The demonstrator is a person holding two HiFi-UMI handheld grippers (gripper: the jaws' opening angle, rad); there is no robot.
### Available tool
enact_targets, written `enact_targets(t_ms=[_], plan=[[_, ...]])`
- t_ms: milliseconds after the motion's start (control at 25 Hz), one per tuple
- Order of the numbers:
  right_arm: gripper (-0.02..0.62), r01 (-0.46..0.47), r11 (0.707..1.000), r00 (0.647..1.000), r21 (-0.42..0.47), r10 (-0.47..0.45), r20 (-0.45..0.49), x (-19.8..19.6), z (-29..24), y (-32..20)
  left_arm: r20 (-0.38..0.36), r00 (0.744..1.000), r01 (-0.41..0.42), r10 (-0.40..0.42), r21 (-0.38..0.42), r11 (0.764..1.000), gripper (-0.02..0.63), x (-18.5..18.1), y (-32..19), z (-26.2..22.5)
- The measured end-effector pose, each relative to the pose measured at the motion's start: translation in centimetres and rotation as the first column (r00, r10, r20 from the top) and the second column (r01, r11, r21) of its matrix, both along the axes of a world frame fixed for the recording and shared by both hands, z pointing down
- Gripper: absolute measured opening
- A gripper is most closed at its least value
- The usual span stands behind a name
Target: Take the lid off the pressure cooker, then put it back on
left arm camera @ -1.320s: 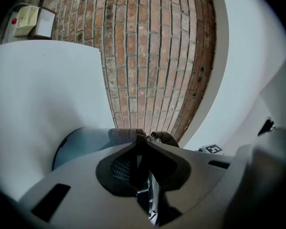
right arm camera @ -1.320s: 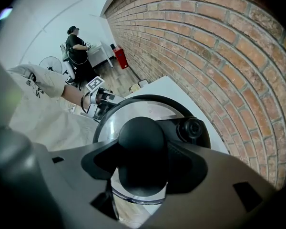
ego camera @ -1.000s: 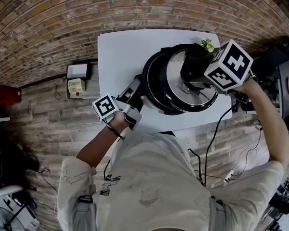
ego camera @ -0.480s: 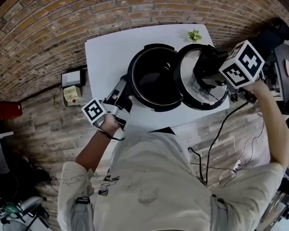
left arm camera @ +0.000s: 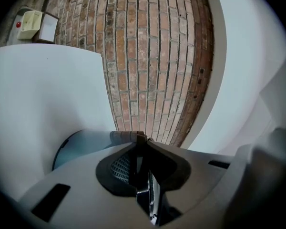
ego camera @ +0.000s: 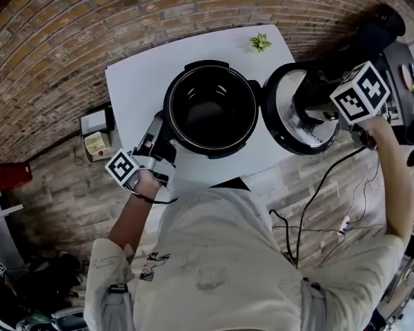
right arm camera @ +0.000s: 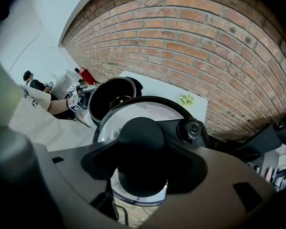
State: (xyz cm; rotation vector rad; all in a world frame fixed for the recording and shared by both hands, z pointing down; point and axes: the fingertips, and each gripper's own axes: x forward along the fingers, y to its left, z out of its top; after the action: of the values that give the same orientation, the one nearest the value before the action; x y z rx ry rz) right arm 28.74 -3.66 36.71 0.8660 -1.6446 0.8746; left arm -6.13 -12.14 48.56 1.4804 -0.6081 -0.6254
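The black pressure cooker pot (ego camera: 252,116) stands open on the white table (ego camera: 138,81), its inside dark. My left gripper (ego camera: 157,142) reaches level to the pot's left side and is shut on its side handle (left arm camera: 150,194), a thin dark piece between the pads. My right gripper (ego camera: 310,101) points steeply down and is shut on the black knob (right arm camera: 140,142) of the silver, black-rimmed lid (ego camera: 286,123). The lid hangs to the right of the pot, over the table's right edge. In the right gripper view the lid (right arm camera: 148,111) fills the middle and the pot (right arm camera: 112,92) lies beyond it.
A small green plant (ego camera: 261,43) sits at the table's far right corner. A brick wall runs behind. On the wooden floor are a small box (ego camera: 95,135) at the left and cables (ego camera: 317,205) at the right. Black equipment (ego camera: 372,33) stands at the far right.
The right gripper has carried the lid off the pot and to the right, uncovering the pot's inside. The left gripper has stayed on the pot's handle.
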Motion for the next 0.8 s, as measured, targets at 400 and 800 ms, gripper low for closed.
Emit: enact_targets(t_ms=[400,800], plan=[[0.293,-0.051,0.999,0.999,-0.013,0.051,-0.017,2.8,1.3,1.3,0.014,1.000,0.014,-0.014,-0.002,1.000,0.064,-0.2,-0.1,0.1],[0.293,-0.078,0.995,0.997,-0.060,0.077,-0.015,3.5,7.0,3.1,0.016,1.000,0.023,-0.023,-0.010,1.000,0.065,-0.1,0.0,0.2]])
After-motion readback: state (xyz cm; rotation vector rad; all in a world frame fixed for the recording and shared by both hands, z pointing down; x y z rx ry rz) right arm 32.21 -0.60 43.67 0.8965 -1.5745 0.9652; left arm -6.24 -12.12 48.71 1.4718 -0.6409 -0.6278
